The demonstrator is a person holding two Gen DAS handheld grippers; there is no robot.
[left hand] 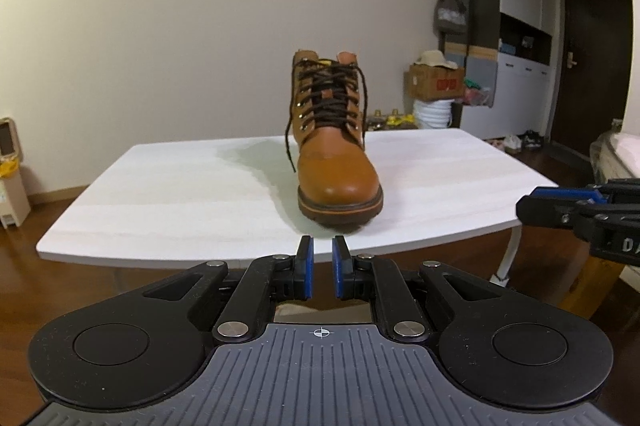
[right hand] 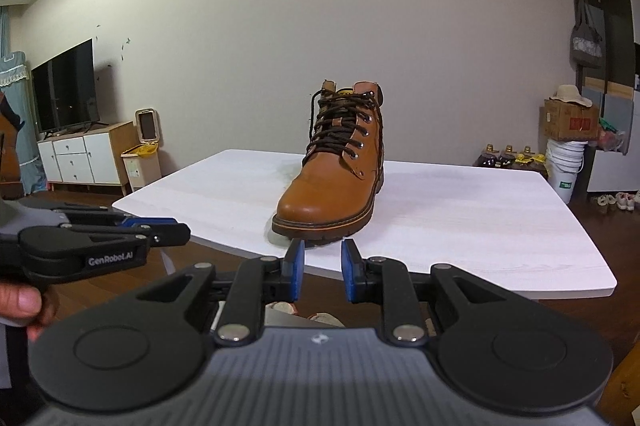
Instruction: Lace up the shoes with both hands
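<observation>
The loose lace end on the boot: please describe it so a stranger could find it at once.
On the white table stands a tan leather boot. A dark brown lace end hangs free down its side to the tabletop, unlike the rest, crossed between eyelets.

A white worktop (left hand: 180, 202) with rounded corners and a faint wood grain carries one thing: a tan leather boot (left hand: 338, 162) with dark brown laces (left hand: 332, 98). The boot stands upright near the middle, toe toward the near edge, one loose lace end hanging down its side.
</observation>
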